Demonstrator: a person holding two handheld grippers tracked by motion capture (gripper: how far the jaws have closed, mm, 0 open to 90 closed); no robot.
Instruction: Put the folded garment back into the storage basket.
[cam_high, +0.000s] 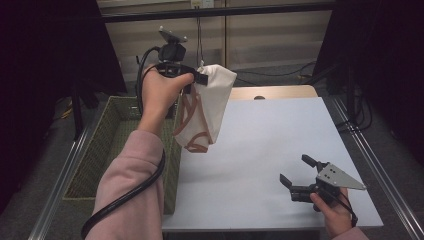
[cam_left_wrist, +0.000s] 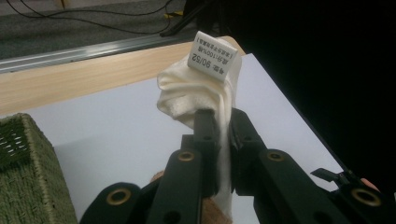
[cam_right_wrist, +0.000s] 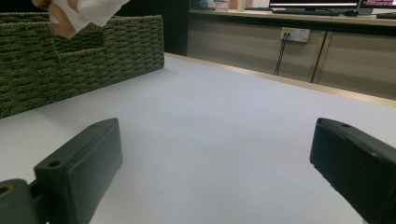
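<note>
Left gripper (cam_high: 200, 77) clenched on cream garment (cam_high: 205, 107), aloft beside wicker basket (cam_high: 107, 135); right gripper (cam_high: 297, 172) spread wide, near right.

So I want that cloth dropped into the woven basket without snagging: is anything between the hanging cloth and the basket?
Nothing visible is. The left gripper holds the white cloth up in the air, right beside the green woven basket, whose near wall is lower than the cloth's hanging end. The right gripper sits far off.

White table top (cam_high: 260, 150), woven green basket (cam_high: 105, 145) along its left edge
</note>
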